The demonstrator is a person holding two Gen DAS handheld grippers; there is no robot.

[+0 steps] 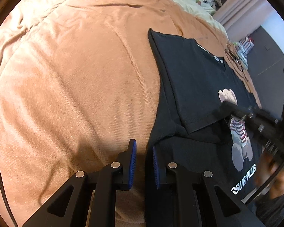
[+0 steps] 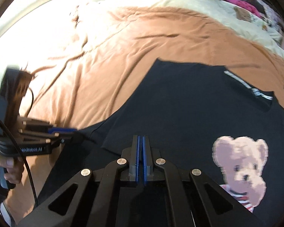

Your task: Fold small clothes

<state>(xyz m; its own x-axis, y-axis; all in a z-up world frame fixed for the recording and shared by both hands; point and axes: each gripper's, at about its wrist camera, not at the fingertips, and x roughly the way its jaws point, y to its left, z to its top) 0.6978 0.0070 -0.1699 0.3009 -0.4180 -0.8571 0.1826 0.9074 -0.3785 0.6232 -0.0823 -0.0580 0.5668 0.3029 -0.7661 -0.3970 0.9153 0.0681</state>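
A black T-shirt [image 1: 191, 87] with a teddy bear print [image 2: 240, 166] lies on the tan blanket; its left sleeve is folded in over the body. My left gripper [image 1: 144, 151] is slightly open at the shirt's left edge, with the black cloth edge between its blue pads; it also shows at the left of the right wrist view [image 2: 66, 132]. My right gripper [image 2: 141, 140] is shut with nothing visible between the pads, above the shirt near the folded sleeve's hem. It shows blurred in the left wrist view [image 1: 255, 121].
The tan blanket [image 1: 75, 75] covers the bed. A cream quilt [image 2: 179, 1] with soft toys and pink things lies at the far end. A thin dark cord [image 1: 234, 58] lies on the blanket beyond the shirt's collar. The floor [image 1: 270, 53] is past the right edge.
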